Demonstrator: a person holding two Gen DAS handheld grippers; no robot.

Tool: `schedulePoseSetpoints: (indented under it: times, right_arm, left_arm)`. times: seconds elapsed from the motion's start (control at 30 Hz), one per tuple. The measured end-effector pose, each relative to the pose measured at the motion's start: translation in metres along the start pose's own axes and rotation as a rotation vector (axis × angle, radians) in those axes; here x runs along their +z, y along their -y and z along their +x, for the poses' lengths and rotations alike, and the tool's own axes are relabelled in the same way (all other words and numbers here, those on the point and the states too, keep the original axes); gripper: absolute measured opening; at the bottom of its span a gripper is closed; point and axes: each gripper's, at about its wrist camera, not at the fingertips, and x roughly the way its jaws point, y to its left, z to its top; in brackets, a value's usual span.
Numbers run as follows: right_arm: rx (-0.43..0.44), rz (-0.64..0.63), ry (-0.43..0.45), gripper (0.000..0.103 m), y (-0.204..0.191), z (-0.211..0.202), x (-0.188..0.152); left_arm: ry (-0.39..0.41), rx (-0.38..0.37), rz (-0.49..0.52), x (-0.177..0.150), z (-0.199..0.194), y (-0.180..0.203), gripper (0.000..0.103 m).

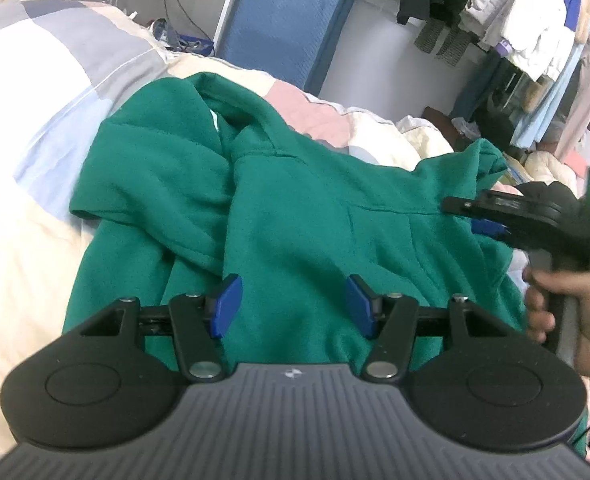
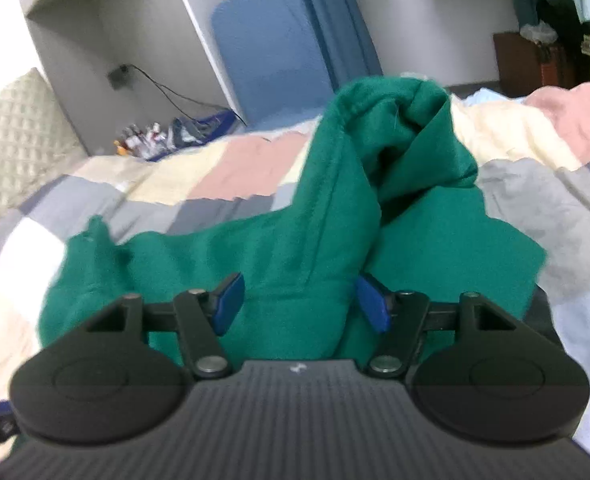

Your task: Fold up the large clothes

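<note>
Currently the green hoodie (image 1: pixel 295 208) lies rumpled on the patchwork quilt (image 1: pixel 55 80); both the left gripper (image 1: pixel 293 306) and right gripper (image 2: pixel 301 302) stand spread, pinching nothing. Being soft, thick fleece, it will likely sag and bunch, so take hold at a seam or hem edge.

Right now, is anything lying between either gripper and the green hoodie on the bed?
Nothing visible. The left gripper hangs open directly over the green hoodie, only bare fleece between its pads. The right gripper is open too, with a raised fold of the hoodie just ahead. The patchwork quilt beneath carries nothing else nearby.
</note>
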Motion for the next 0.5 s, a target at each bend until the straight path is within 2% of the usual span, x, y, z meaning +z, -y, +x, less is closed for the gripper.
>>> schedulePoseSetpoints:
  times: [0.03, 0.1, 0.13, 0.2, 0.3, 0.5]
  right_arm:
    - [0.001, -0.01, -0.013, 0.042, 0.001, 0.009, 0.003]
    - [0.012, -0.055, -0.033, 0.031, -0.002, 0.02, 0.009]
    - [0.02, -0.09, -0.038, 0.029, -0.009, 0.024, 0.012]
    - [0.015, -0.131, -0.018, 0.027, -0.009, 0.026, 0.022]
    - [0.008, -0.105, 0.035, 0.027, 0.003, 0.024, 0.04]
    - [-0.05, -0.079, 0.072, 0.027, 0.023, 0.049, 0.069]
  left_arm:
    - [0.0, 0.0, 0.001, 0.0, 0.001, 0.0, 0.063]
    - [-0.001, -0.003, 0.003, 0.002, 0.004, 0.001, 0.063]
    - [0.0, -0.009, 0.005, 0.003, 0.006, 0.002, 0.063]
    - [0.002, -0.012, 0.005, 0.006, 0.01, 0.003, 0.063]
    - [-0.043, -0.017, -0.027, 0.01, 0.022, 0.0, 0.063]
    - [-0.038, -0.014, -0.027, 0.011, 0.04, -0.004, 0.063]
